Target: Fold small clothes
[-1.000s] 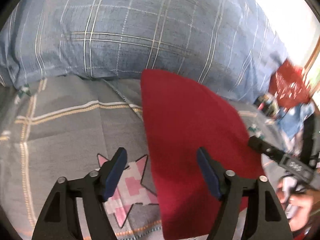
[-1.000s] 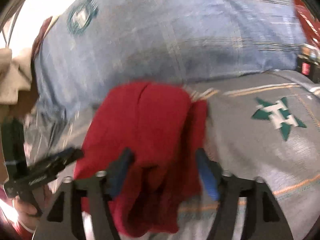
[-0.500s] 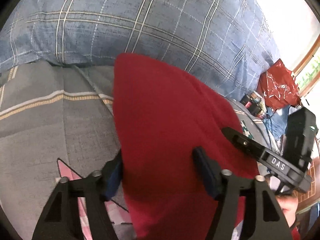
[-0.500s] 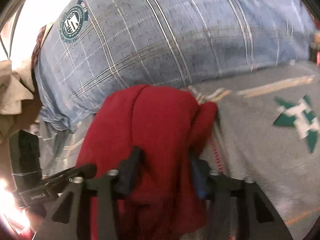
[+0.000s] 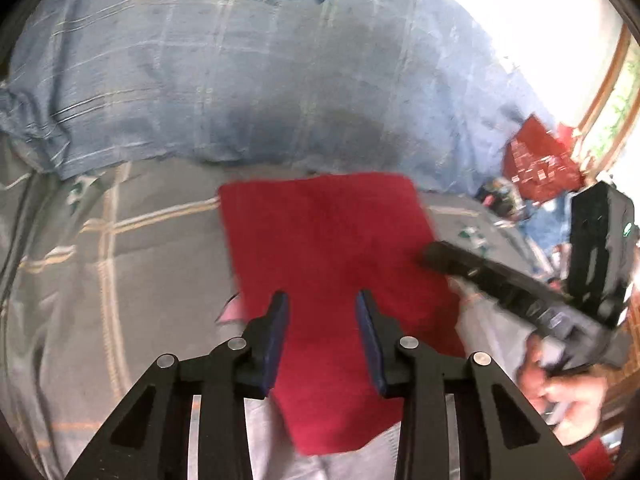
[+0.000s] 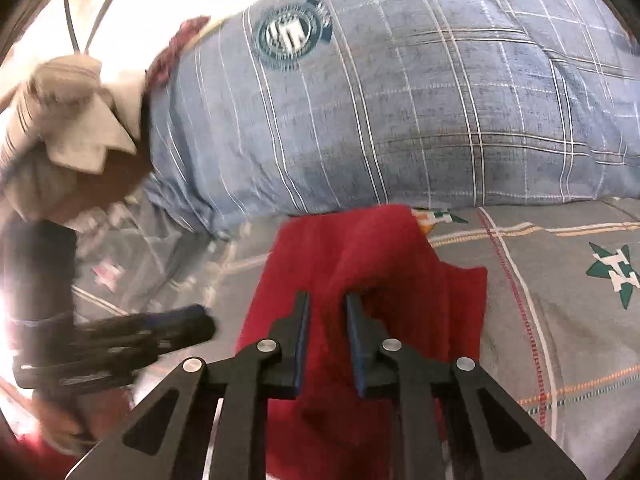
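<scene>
A small red garment (image 5: 332, 240) lies on the grey patterned bedsheet (image 5: 120, 280). In the left wrist view my left gripper (image 5: 322, 300) hovers over its near half, jaws partly open with red cloth between them. In the right wrist view my right gripper (image 6: 326, 300) has its jaws narrowly apart, closing around a raised fold of the same garment (image 6: 360, 264). The right gripper also shows in the left wrist view (image 5: 500, 276) at the garment's right edge. The left gripper shows blurred in the right wrist view (image 6: 160, 332).
A big blue plaid pillow (image 5: 240, 80) lies just behind the garment, also in the right wrist view (image 6: 400, 100). A red bag (image 5: 540, 164) and clutter sit at the far right. Beige cloth (image 6: 68, 112) is bunched at the left.
Both grippers' jaws have narrowed, the right almost closed on a fold. The garment went from raised and draped to lying flatter on the bed. Both cameras pulled back.
</scene>
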